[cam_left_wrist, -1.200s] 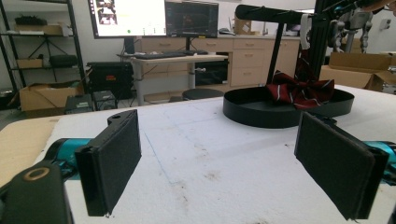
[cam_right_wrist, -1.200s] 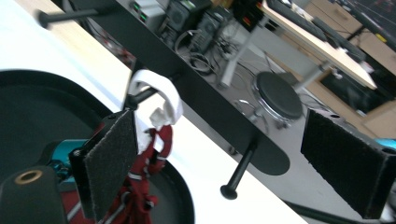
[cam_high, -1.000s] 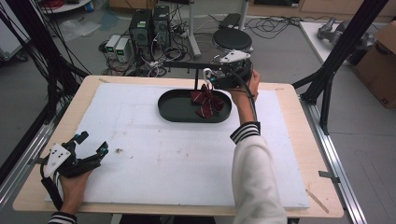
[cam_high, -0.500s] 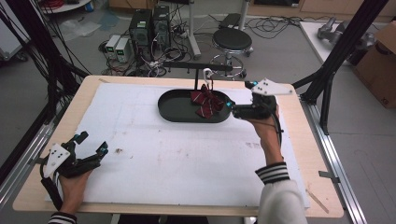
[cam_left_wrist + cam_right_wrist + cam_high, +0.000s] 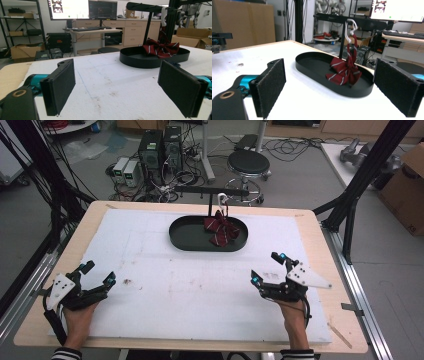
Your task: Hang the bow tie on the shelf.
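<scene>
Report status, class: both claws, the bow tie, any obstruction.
Left claw open, empty. Right claw open, empty. Bow tie in black tray, hung from stand. Nothing blocking.

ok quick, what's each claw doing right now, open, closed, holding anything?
Left claw: open, holding nothing, over the mat.
Right claw: open, holding nothing, over the mat.

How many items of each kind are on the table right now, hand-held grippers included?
Hand-held gripper: 2, left and right
Black oval tray: 1
Black hanger stand: 1
Red striped bow tie: 1
White clip: 1
Total: 6
</scene>
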